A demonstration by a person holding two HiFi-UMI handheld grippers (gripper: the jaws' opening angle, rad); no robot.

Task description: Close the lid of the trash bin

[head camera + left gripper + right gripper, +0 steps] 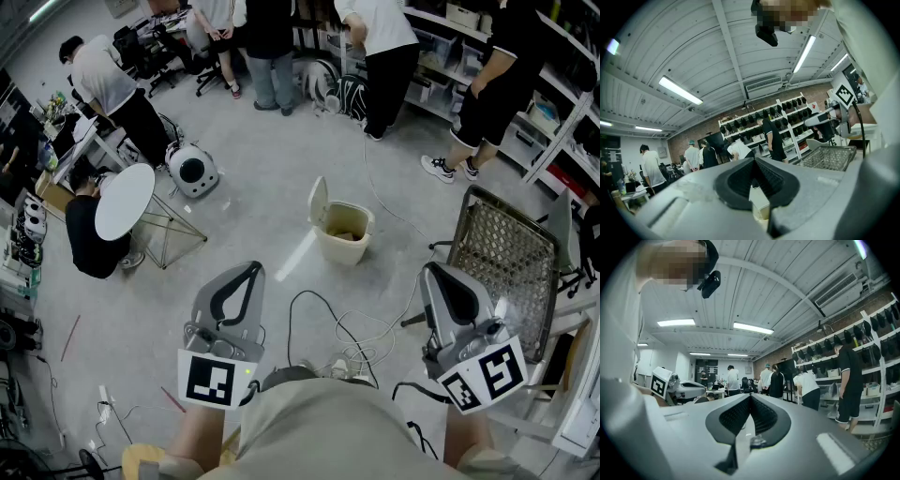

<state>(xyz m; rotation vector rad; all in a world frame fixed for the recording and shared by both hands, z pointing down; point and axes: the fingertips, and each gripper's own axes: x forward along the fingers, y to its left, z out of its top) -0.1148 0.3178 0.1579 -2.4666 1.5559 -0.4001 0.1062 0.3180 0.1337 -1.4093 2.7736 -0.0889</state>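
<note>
A cream trash bin [343, 234] stands on the grey floor ahead of me, its lid [319, 201] swung up on the left side and some rubbish inside. My left gripper [254, 269] and right gripper [430, 271] are held low, near my body, well short of the bin, and point up and forward. Both are shut with nothing between the jaws. In the left gripper view the jaws [753, 162] meet at the tip, and a bit of the cream bin [760, 206] shows below them. The right gripper view shows its jaws [750, 397] closed too.
A wire-mesh chair [507, 262] stands at the right, close to my right gripper. Loose cables [348, 337] lie on the floor between me and the bin. A round white table [124, 200] and a white round device [192, 171] are at the left. Several people stand at the back.
</note>
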